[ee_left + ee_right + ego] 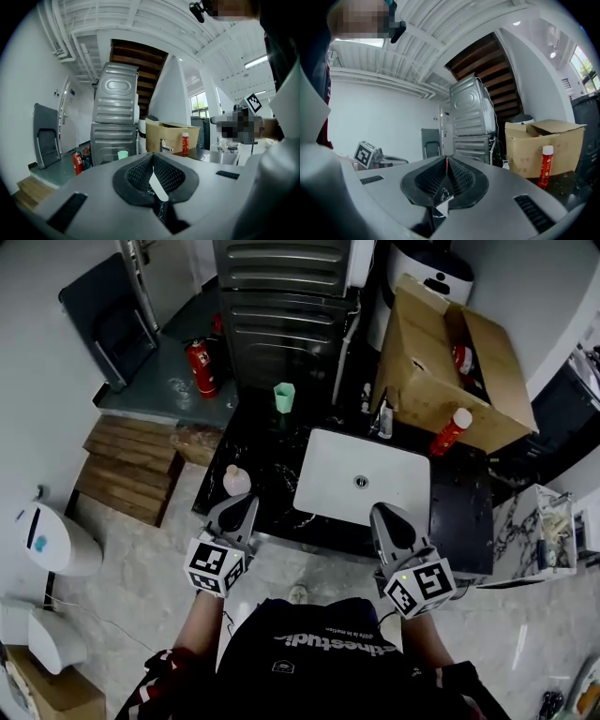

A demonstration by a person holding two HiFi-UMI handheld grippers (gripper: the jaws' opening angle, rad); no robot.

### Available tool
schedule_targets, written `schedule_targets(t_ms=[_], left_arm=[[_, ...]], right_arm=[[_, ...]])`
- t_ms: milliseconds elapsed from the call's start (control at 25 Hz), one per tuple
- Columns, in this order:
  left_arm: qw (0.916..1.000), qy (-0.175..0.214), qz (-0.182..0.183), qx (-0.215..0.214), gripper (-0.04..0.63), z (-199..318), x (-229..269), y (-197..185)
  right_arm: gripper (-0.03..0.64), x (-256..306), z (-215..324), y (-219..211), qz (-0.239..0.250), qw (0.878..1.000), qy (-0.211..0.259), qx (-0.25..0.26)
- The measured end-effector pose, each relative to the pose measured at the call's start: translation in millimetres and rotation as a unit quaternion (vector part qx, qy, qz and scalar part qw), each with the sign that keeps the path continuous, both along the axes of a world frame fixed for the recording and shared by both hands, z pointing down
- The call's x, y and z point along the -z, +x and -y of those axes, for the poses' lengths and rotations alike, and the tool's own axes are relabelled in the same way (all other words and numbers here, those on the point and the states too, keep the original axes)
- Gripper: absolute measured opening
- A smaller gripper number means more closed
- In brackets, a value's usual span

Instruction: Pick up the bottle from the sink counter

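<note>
A red bottle with a white cap (451, 431) stands on the black counter (464, 512) at the sink's far right corner, against a cardboard box; it also shows in the left gripper view (185, 143) and the right gripper view (544, 166). A small pale round bottle (236, 480) sits at the counter's left end. My left gripper (244, 507) hangs just in front of that pale bottle, shut and holding nothing (152, 157). My right gripper (385, 517) hovers at the counter's front edge below the white sink (328, 491), its jaws also shut with nothing between them (446, 159).
An open cardboard box (441, 371) fills the counter's back right. A green cup (284, 397) and a faucet (382, 413) with a small bottle stand behind the sink. Stacked grey machines (281, 296) rise at the back, and a red fire extinguisher (201, 367) stands on the floor at left.
</note>
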State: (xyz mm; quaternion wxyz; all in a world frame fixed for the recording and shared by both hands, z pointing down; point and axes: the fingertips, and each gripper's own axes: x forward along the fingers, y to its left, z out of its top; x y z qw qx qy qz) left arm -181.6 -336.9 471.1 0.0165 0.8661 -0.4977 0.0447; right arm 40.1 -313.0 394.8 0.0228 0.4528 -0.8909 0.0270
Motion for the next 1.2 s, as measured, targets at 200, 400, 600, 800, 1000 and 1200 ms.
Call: schedule_targets(t_ms=[200, 400, 600, 800, 1000, 1200], left_arm=[[0.9986, -0.019, 0.013, 0.048, 0.017, 36.3, -38.8, -35.5], [0.9943, -0.052, 0.026, 0.089, 0.175, 73.8, -83.2, -65.8], [0.9894, -0.091, 0.043, 0.105, 0.249, 113.4, -128.5, -75.8], [0.9851, -0.116, 0.042, 0.120, 0.267, 135.2, -150.4, -80.2], [0.9832, -0.117, 0.050, 0.131, 0.172, 140.3, -149.9, -82.2], [0.9845, -0.120, 0.066, 0.110, 0.135, 136.3, -147.7, -74.4]], right_arm=[[0.044, -8.3, 18.3, -29.9, -0.008, 0.999, -0.001, 0.038], [0.044, -16.6, 22.8, -28.7, -0.023, 0.999, -0.007, 0.040], [0.044, -27.7, 27.2, -8.0, -0.018, 0.999, -0.027, 0.011], [0.044, -32.4, 30.6, 7.6, -0.019, 0.999, -0.037, -0.012], [0.044, -37.8, 34.0, 11.8, -0.016, 0.998, -0.050, -0.019], [0.044, -38.6, 35.4, 12.6, -0.012, 0.998, -0.053, -0.021]])
